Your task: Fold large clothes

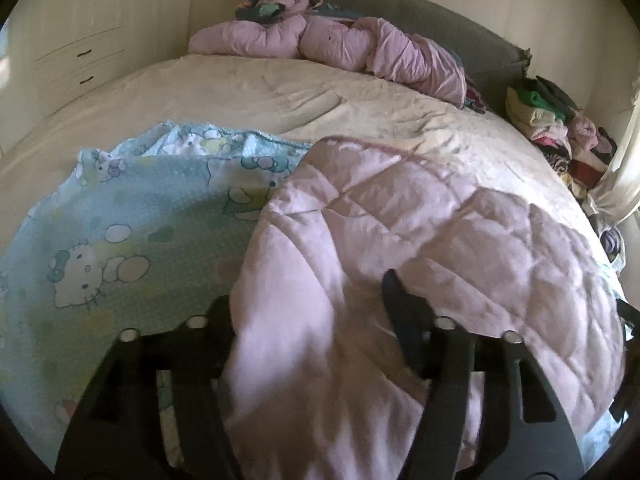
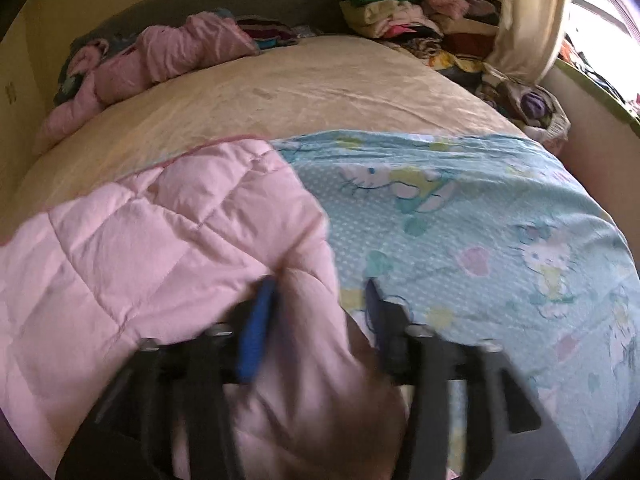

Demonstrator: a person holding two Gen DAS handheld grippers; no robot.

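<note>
Between both grippers' (image 1: pixel 308 300) (image 2: pixel 320 300) parted fingers, pink quilt (image 1: pixel 400 220) folds.

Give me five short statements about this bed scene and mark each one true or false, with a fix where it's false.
1. The pink quilt is folded over so its pink side covers part of its blue cartoon-cat side. True.
2. The left gripper hangs over bare sheet with nothing between its jaws. False: pink quilt fabric sits bunched between them.
3. A rumpled pink duvet lies at the head of the bed. True.
4. The cream bedsheet is striped red. False: it is plain cream.
5. The right gripper has pink quilt fabric between its jaws. True.
</note>
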